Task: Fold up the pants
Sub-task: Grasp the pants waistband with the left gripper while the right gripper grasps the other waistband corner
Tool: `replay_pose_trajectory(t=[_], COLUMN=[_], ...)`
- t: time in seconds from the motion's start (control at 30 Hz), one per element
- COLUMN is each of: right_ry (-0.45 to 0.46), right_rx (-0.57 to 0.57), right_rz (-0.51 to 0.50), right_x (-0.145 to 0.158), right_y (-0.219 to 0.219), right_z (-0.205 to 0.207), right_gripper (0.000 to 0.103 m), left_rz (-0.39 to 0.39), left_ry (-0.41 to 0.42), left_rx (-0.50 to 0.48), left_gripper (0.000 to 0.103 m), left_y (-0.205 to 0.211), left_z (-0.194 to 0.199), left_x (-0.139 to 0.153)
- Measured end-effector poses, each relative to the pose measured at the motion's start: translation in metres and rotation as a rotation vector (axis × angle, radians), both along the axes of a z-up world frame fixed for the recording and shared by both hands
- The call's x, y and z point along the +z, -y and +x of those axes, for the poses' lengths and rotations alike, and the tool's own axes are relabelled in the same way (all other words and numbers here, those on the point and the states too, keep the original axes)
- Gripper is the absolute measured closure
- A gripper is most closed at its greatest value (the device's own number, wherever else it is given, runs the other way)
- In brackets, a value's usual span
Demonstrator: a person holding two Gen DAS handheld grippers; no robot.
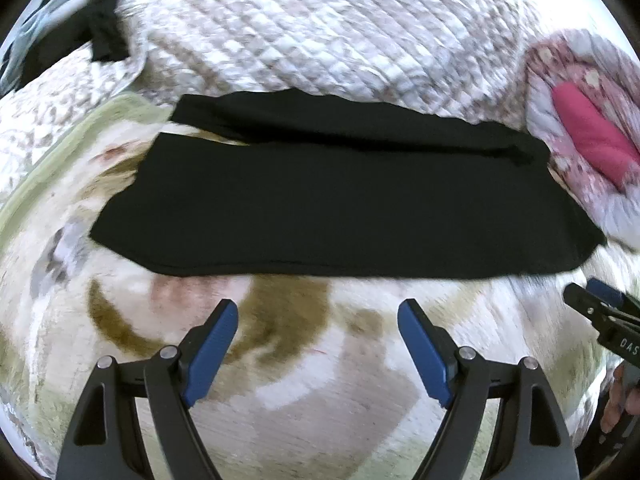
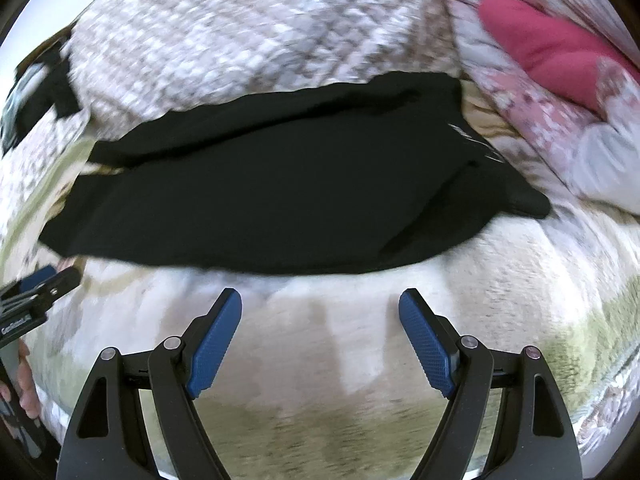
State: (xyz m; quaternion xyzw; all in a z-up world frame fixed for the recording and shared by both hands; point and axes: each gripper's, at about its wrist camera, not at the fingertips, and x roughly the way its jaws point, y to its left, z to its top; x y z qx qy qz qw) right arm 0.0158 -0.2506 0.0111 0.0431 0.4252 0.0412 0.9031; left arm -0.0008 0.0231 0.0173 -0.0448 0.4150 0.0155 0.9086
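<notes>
Black pants point(image 1: 340, 200) lie flat on a bed, folded lengthwise with one leg laid over the other, stretching left to right. In the right wrist view the pants point(image 2: 280, 184) show a small white mark near their right end. My left gripper point(image 1: 320, 308) is open and empty, hovering just short of the pants' near edge. My right gripper point(image 2: 320, 298) is open and empty too, also just short of the near edge. The right gripper shows at the right edge of the left wrist view point(image 1: 600, 300); the left gripper shows at the left edge of the right wrist view point(image 2: 44, 284).
The pants rest on a cream sheet with a green and brown print point(image 1: 280, 360). A quilted white-and-beige blanket point(image 1: 320, 20) lies behind. A pink floral quilt with a magenta cloth point(image 1: 588, 136) sits at the right. Dark clothing point(image 1: 80, 32) lies at the far left.
</notes>
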Motion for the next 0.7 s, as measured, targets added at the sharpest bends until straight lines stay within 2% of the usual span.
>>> replay_pose_trajectory(t=[0.23,0.37,0.53,0.7], right_ry=[-0.052,-0.055,-0.047,-0.025], right_rx=[-0.125,-0.15,-0.19,-0.233], right_rz=[0.138,0.209,0.249,0.297], right_x=[-0.004,-0.002,0.001,0.003], right_y=[0.038,0.05,0.067,0.085], right_z=[0.016,0.028,0.046,0.065], right_gripper=[0.022,0.024,0.041,0.054], left_rz=[-0.075,-0.144,-0.263,-0.235], left_ry=[-0.029,-0.039,-0.043,-0.023], left_rx=[0.117,0.2,0.277,0.27], left_gripper=[0.019,0.019,0.021,0.021], left_y=[-0.04,-0.068,-0.097,-0.094], left_z=[0.009,0.015,0.024,0.041], left_x=[-0.003,-0.008,-0.018,-0.021])
